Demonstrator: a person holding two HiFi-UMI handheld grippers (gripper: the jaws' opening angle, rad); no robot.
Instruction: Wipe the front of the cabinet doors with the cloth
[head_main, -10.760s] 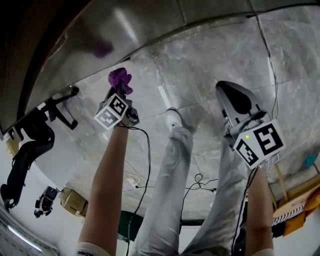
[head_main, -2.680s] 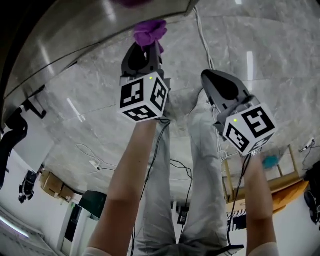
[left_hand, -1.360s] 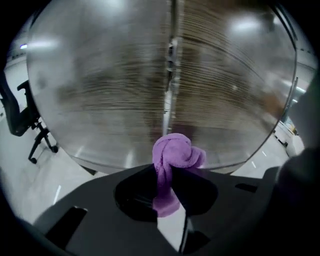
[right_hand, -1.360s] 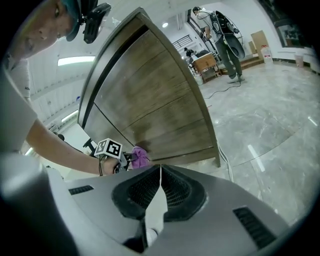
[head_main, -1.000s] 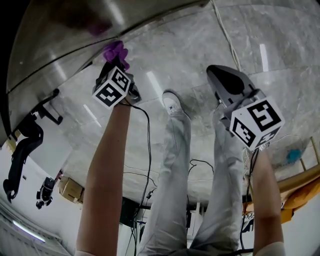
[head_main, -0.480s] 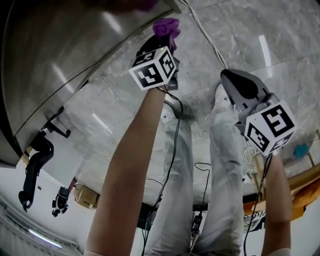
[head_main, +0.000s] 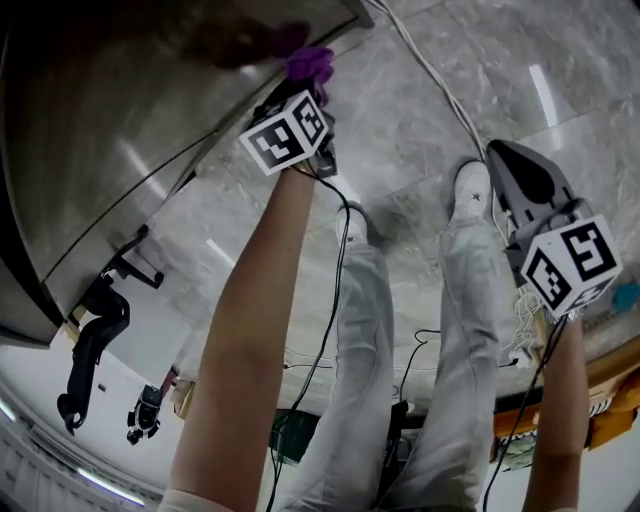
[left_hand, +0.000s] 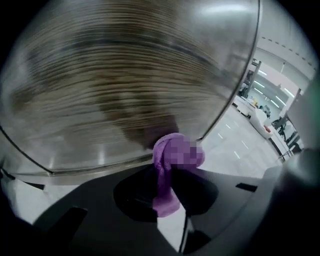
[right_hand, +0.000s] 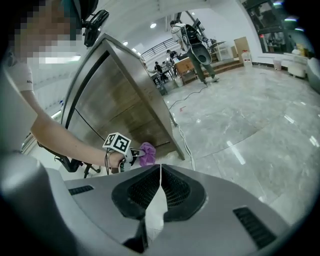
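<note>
While left tongs (left_hand: 167, 186) pinch purple cloth (left_hand: 162, 159) at steel cabinet door (left_hand: 125, 75), right tongs (right_hand: 160, 176) closed above marble floor (right_hand: 240, 115).

brushed glossy metal cabinet door (left_hand: 125, 75); soft purple cloth (left_hand: 162, 185); polished stone floor (head_main: 590, 60).

Grey marble floor (head_main: 400, 150) with white cable (head_main: 432, 70)

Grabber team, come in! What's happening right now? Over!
Left gripper shut on purple cloth. Cloth at bottom edge of cabinet door. Right gripper shut, empty, idle. White cable on floor nearby, not blocking.
</note>
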